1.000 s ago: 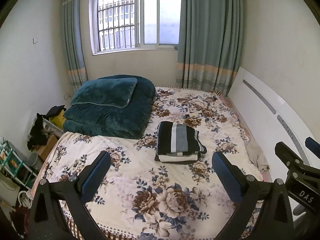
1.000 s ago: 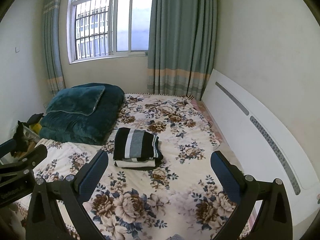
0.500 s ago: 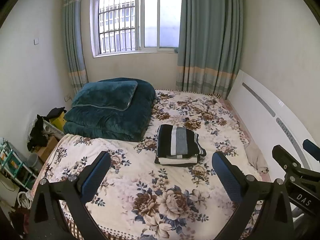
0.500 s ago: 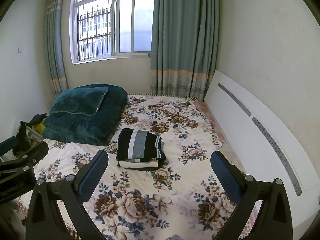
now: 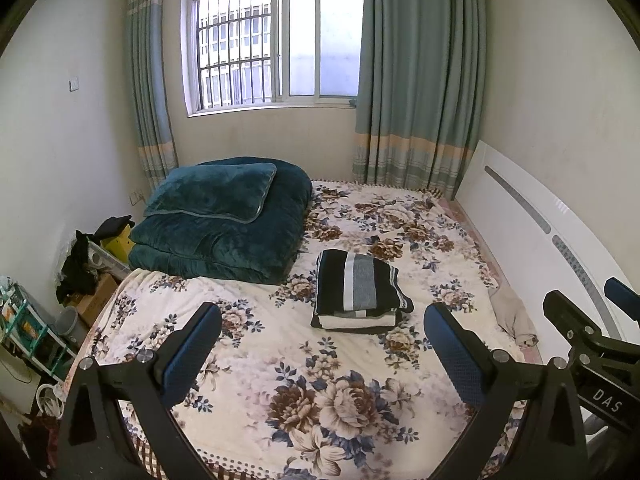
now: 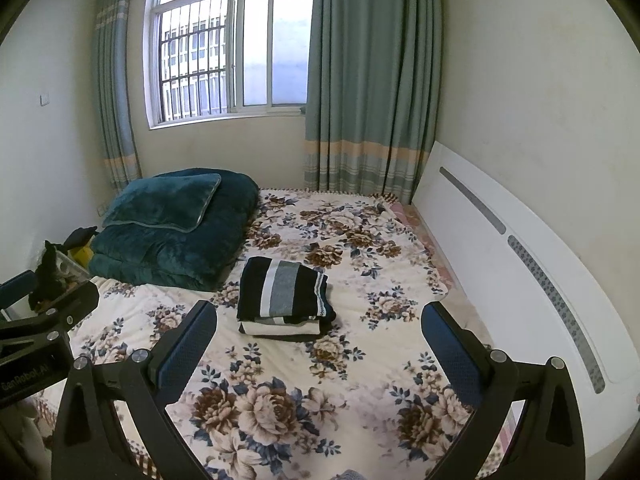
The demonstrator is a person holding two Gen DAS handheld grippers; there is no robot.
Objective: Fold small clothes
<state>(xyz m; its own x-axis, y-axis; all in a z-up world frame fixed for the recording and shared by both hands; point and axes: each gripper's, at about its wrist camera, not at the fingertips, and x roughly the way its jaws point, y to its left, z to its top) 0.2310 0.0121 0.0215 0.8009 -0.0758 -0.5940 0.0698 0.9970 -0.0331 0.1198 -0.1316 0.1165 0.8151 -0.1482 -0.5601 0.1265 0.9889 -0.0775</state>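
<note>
A folded stack of clothes, a black garment with white and grey stripes (image 5: 358,286) on top of a white one, lies in the middle of the floral bedspread (image 5: 280,360). It also shows in the right wrist view (image 6: 282,292). My left gripper (image 5: 320,344) is open and empty, held well back above the near end of the bed. My right gripper (image 6: 318,344) is open and empty too, beside the left one; part of it shows at the right of the left wrist view (image 5: 592,336).
A folded dark green quilt with a pillow (image 5: 224,216) fills the bed's far left corner. A white headboard (image 5: 532,240) runs along the right. A beige cloth (image 5: 514,316) lies at the right bed edge. Boxes and clutter (image 5: 88,272) stand on the floor at the left.
Both grippers have drawn back and up from the bed, so the folded stack sits a little farther away. Both stay open and empty.
</note>
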